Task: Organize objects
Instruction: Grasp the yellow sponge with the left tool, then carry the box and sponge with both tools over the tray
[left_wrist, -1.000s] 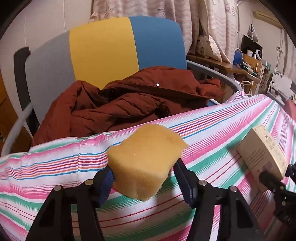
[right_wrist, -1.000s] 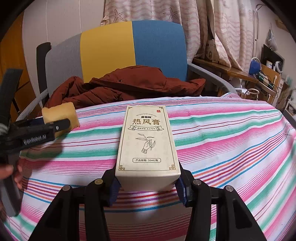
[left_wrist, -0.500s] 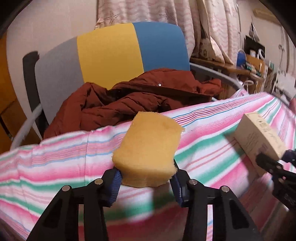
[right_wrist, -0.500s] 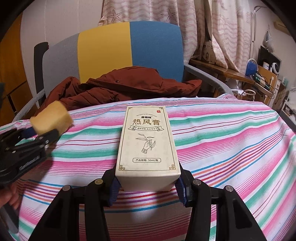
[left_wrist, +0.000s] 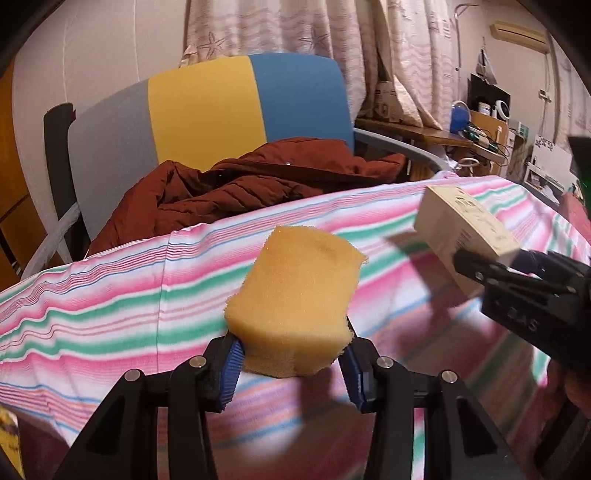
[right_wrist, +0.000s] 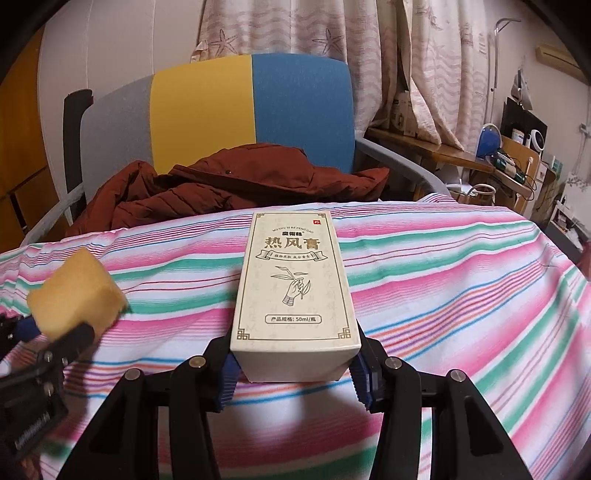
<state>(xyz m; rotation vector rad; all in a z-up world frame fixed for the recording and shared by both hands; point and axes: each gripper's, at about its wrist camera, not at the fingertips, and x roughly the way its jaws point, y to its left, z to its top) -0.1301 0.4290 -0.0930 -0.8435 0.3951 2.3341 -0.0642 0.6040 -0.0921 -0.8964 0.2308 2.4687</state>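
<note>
I have the left gripper (left_wrist: 291, 363) clamped narrow on the soft yellow sponge block (left_wrist: 295, 299) at frame centre, its jaws having just closed in on it. My right gripper (right_wrist: 293, 373) grips the cream printed cardboard box (right_wrist: 295, 291), centre frame. Both look lifted over the striped cloth (right_wrist: 461, 295); next I judge each needs a set-down spot.

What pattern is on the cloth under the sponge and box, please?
The cloth has pink, green, white and blue stripes, clearest in the right wrist view.
</note>
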